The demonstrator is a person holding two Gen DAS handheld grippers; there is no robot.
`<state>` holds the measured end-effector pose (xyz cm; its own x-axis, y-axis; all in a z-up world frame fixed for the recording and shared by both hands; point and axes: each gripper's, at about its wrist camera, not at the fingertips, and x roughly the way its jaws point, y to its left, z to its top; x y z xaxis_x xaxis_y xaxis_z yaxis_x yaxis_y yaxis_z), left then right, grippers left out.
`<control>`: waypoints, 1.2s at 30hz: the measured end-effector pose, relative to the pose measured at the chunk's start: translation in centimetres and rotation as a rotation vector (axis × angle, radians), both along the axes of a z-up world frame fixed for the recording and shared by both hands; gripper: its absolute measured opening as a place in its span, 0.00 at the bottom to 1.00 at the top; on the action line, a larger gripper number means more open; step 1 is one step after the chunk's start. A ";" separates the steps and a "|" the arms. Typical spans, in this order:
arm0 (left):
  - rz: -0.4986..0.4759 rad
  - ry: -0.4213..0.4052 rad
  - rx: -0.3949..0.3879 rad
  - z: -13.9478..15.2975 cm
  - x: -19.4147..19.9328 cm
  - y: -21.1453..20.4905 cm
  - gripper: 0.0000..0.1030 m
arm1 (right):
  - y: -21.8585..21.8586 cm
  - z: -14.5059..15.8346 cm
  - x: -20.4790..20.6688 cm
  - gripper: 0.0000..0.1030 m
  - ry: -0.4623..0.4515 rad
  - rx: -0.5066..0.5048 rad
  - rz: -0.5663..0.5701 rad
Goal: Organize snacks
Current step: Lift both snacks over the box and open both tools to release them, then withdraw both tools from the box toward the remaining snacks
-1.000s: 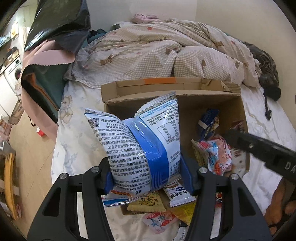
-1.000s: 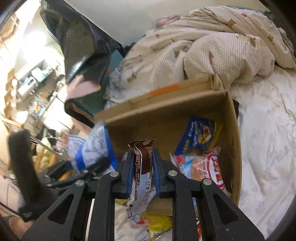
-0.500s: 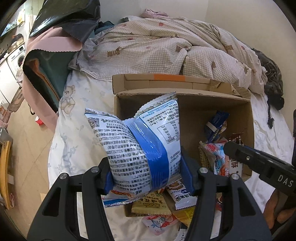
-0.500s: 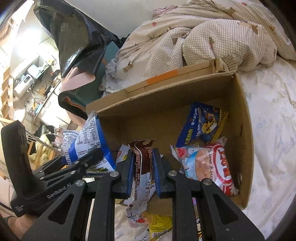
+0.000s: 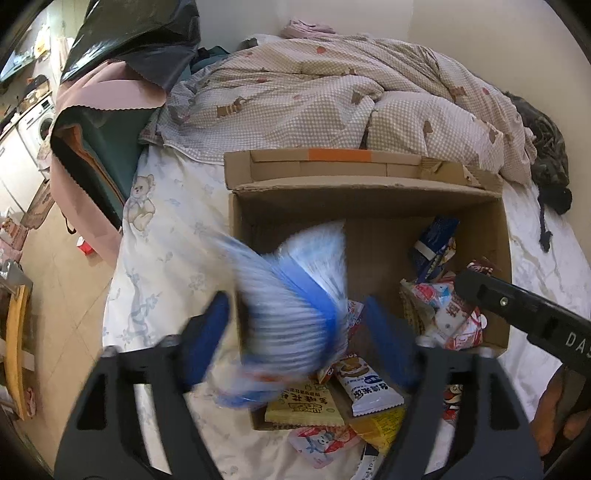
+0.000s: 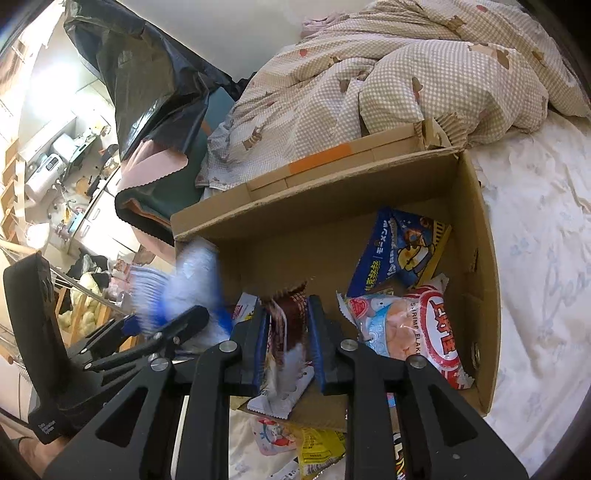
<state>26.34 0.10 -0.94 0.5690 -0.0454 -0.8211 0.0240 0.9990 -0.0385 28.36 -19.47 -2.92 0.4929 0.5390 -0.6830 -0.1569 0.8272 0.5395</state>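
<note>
**Cardboard box takes a blue-and-white snack bag**

Cardboard box [image 5: 369, 199], open-topped, sits on a bed [image 5: 166, 236] beside a checked quilt [image 5: 332, 96]. Over its near left corner, the left gripper [image 5: 301, 341] has just spread its jaws, pads clear of the blurred blue-and-white bag [image 5: 291, 314] between them. The right gripper [image 6: 286, 345] stands nearly closed around a brown wrapper [image 6: 290, 325], itself blurred.

Left gripper [image 5: 295, 332] just sprung wide, fingers spread, right gripper [image 6: 286, 336] fingers nearly together, both angled downward

Rumpled checked duvet [image 5: 332, 99], cream wall [image 5: 461, 33]
</note>
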 end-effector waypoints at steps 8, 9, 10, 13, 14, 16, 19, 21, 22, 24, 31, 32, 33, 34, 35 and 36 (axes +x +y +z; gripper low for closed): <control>0.014 -0.012 -0.060 0.6 -0.2 0.7 0.86 | -0.8 0.2 0.0 0.66 -0.004 0.056 -0.027; 0.014 -0.010 -0.055 0.5 -0.2 0.7 0.86 | -1.0 0.3 -0.1 0.71 -0.014 0.068 -0.041; 0.014 -0.007 -0.053 0.5 -0.2 0.6 0.86 | -1.2 0.5 -0.2 0.71 -0.019 0.071 -0.049; 0.013 0.001 -0.056 0.2 -0.3 0.6 0.86 | -1.2 0.6 -0.1 0.73 -0.019 0.068 -0.048; 0.014 0.003 -0.056 0.2 -0.3 0.6 0.86 | -1.3 0.6 -0.1 0.73 -0.017 0.067 -0.050; 0.015 0.006 -0.058 0.1 -0.4 0.6 0.86 | -1.3 0.5 0.0 0.73 -0.007 0.070 -0.052; 0.016 0.010 -0.053 0.1 -0.5 0.7 0.86 | -1.5 0.3 0.0 0.73 -0.001 0.068 -0.053; 0.013 0.016 -0.052 0.1 -0.5 0.8 0.86 | -1.5 0.4 -0.1 0.73 -0.001 0.059 -0.053; 0.013 0.020 -0.049 0.1 -0.6 0.8 0.86 | -1.6 0.4 -0.1 0.73 -0.001 0.058 -0.054; 0.018 0.019 -0.056 0.3 -1.0 0.9 0.86 | -1.8 0.5 -0.3 0.73 0.000 0.059 -0.058; 0.012 -0.003 -0.029 1.2 -3.3 1.2 0.86 | -2.4 1.0 -2.1 0.73 -0.002 0.047 -0.060; 0.014 -0.005 -0.025 1.3 -3.7 1.3 0.86 | -2.5 1.1 -2.4 0.73 -0.002 0.046 -0.061; 0.017 -0.001 -0.025 1.2 -4.1 1.4 0.86 | -2.6 1.2 -2.7 0.73 0.000 0.045 -0.061; 0.018 0.009 -0.031 1.1 -4.5 1.6 0.86 | -2.8 1.2 -3.0 0.73 0.002 0.045 -0.061; 0.021 0.018 -0.039 1.0 -4.9 1.7 0.86 | -2.9 1.3 -3.3 0.73 0.004 0.046 -0.061; 0.024 0.023 -0.044 0.9 -5.2 1.8 0.86 | -3.1 1.4 -3.6 0.73 0.005 0.046 -0.064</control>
<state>21.11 1.90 -0.04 0.5516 -0.0681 -0.8313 -0.0012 0.9966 -0.0825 24.75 -22.57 -1.56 0.5241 0.5372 -0.6609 -0.1012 0.8098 0.5779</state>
